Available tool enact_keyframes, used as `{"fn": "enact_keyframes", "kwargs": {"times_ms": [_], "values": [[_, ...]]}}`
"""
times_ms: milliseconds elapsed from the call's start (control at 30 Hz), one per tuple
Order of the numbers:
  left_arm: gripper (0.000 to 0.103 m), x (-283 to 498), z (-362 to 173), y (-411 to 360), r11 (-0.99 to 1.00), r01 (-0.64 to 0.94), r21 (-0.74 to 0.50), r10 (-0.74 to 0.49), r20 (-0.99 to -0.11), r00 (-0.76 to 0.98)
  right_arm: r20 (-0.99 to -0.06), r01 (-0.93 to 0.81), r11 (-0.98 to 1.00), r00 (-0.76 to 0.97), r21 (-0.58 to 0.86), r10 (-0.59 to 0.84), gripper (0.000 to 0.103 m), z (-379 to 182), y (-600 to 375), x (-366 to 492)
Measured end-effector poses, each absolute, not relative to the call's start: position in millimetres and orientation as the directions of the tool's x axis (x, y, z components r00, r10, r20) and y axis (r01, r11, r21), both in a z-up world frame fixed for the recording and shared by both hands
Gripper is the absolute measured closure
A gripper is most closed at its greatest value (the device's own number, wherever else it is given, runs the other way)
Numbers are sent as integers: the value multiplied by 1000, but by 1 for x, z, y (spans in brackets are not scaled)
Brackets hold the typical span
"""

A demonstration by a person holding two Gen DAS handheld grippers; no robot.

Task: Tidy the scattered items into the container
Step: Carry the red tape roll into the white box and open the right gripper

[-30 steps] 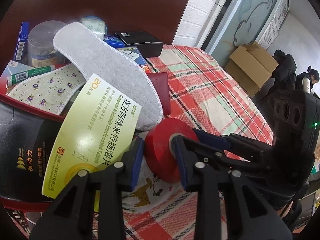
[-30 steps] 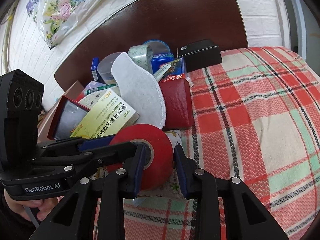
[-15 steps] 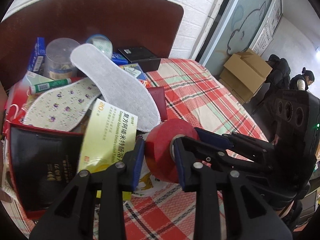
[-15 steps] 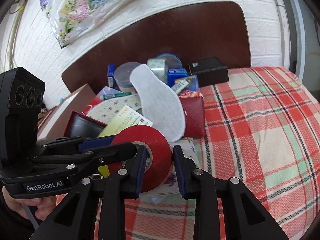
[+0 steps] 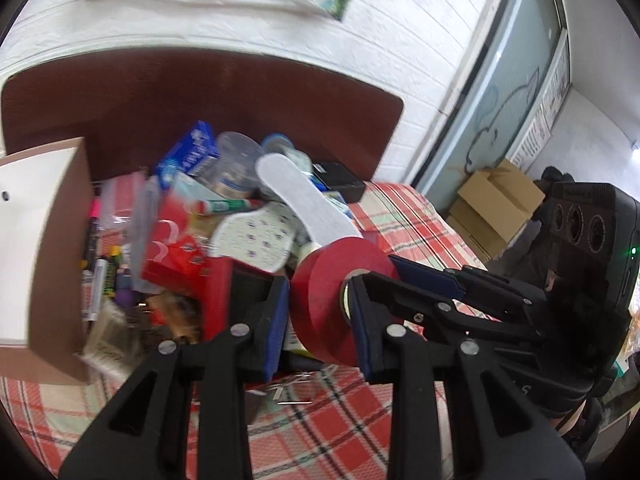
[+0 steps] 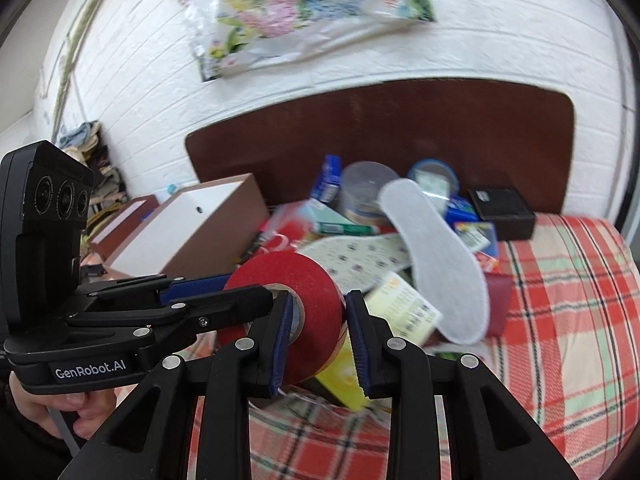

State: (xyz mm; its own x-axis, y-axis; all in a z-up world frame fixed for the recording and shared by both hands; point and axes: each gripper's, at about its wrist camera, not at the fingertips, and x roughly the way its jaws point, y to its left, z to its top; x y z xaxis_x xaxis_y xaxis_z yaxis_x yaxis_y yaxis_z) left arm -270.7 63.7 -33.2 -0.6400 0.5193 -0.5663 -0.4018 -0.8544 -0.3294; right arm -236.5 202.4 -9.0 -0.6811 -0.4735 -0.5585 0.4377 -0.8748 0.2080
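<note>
A red tape roll (image 5: 334,296) is held in the air between both grippers, above the plaid cloth. My left gripper (image 5: 320,328) is shut on its rim, one finger outside and one in the core. My right gripper (image 6: 318,338) is shut on the same red tape roll (image 6: 304,300) from the other side. Behind it stands the red container (image 5: 216,280), heaped with a white insole (image 6: 432,256), a flowered insole (image 6: 360,256), a yellow medicine box (image 6: 400,308), boxes and jars.
A brown-and-white cardboard box (image 5: 44,236) stands left of the container. A black box (image 6: 502,212) lies at the back by the dark headboard (image 6: 380,132). Plaid cloth (image 6: 560,320) spreads to the right. Pens (image 5: 96,272) lie beside the cardboard box.
Both grippers have lifted the red tape roll higher and drawn back from the container. More of the wall, headboard and cardboard box shows.
</note>
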Motion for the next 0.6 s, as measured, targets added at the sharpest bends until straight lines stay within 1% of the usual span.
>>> {"fn": "enact_keyframes", "kwargs": {"times_ms": [267,467,600], "values": [[75,-267,-18,-51,-896,-285,-339,431,-518,-739,-540,573,-805,-634,154,-554,73,17,87,-253],[75,-278,-16,-143,-936,-172,-307,316,-518,-794,-518,665,-728,-569,168,-639,73,18,-6,-278],[75,-284,-23,-194,-948,-119,-295,265,-525,-809,-522,714,-678,-515,177,-679,73,9,-61,-293]]}}
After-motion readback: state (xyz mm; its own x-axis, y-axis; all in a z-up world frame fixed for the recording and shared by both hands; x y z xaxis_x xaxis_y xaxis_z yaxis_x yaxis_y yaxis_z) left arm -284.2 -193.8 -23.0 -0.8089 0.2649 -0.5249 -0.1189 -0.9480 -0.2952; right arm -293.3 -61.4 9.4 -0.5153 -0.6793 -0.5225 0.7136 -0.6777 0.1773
